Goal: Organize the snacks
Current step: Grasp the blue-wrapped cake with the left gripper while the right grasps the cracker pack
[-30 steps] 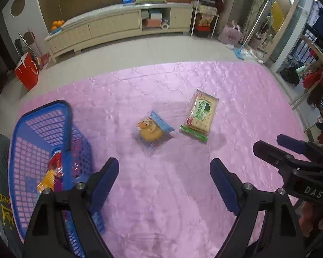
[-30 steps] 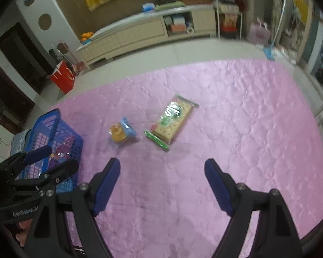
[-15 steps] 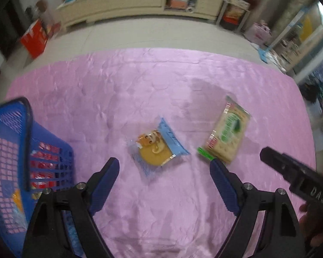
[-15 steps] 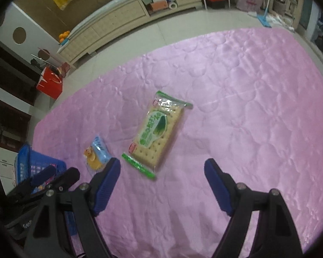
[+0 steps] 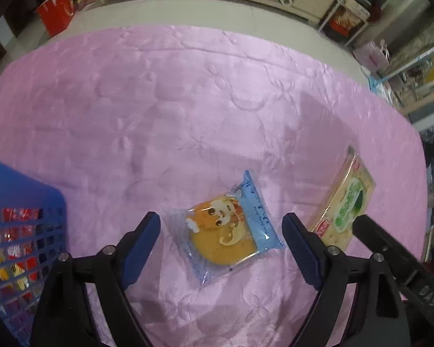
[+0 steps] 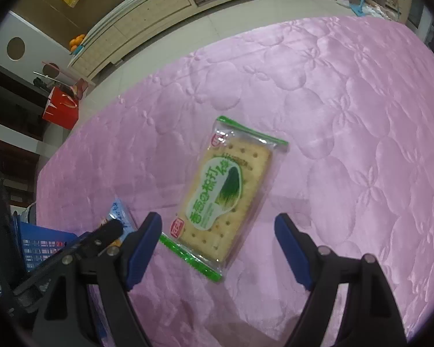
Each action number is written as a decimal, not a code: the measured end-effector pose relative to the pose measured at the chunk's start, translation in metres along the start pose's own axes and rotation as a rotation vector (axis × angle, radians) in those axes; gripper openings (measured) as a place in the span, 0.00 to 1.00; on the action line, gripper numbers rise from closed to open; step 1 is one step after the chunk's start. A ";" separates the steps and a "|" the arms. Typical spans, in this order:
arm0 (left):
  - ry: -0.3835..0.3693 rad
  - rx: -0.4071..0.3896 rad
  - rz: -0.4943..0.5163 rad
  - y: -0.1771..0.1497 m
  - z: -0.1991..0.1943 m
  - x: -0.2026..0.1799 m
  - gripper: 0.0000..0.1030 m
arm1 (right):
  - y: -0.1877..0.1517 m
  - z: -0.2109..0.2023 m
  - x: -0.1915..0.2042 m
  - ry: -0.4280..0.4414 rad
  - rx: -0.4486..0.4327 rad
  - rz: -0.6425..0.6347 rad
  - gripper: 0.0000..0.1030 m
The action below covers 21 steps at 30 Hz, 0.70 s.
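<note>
My left gripper (image 5: 221,228) gapes empty around the cake packet (image 5: 225,234) on the pink quilt (image 5: 188,101); right gripper (image 6: 217,231) likewise over the cracker pack (image 6: 225,193). Both look light, crinkly, crushable; I'd pinch the sides gently

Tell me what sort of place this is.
Most likely a lived-in home room: a pink quilted cover serves as the work surface, a long low cabinet lines the wall, and a shelving rack holds household clutter.

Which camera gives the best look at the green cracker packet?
The right wrist view: the cracker packet lies whole and centred ahead of the open right tool. In the left wrist view it sits at the right edge, partly hidden.
</note>
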<state>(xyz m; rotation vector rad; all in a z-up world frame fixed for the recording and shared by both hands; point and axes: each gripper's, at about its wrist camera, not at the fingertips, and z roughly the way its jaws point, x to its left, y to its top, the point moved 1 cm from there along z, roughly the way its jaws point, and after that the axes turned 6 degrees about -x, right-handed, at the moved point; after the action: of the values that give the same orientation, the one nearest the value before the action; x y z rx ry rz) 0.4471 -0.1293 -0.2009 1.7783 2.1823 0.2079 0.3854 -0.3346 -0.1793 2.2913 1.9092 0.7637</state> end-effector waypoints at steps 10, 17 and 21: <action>0.016 -0.045 0.051 -0.006 -0.004 -0.001 0.59 | 0.006 0.000 0.001 -0.030 0.004 0.019 0.81; 0.010 -0.072 0.083 -0.008 -0.011 0.003 0.42 | 0.011 0.009 0.015 -0.061 0.018 -0.011 0.81; -0.004 -0.068 0.060 -0.010 -0.013 0.013 0.42 | 0.012 0.017 0.022 -0.110 0.033 -0.020 0.81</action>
<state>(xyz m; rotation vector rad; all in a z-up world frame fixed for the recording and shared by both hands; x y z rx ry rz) 0.4310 -0.1178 -0.1936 1.8068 2.0957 0.2887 0.4058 -0.3125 -0.1831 2.2784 1.9074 0.5948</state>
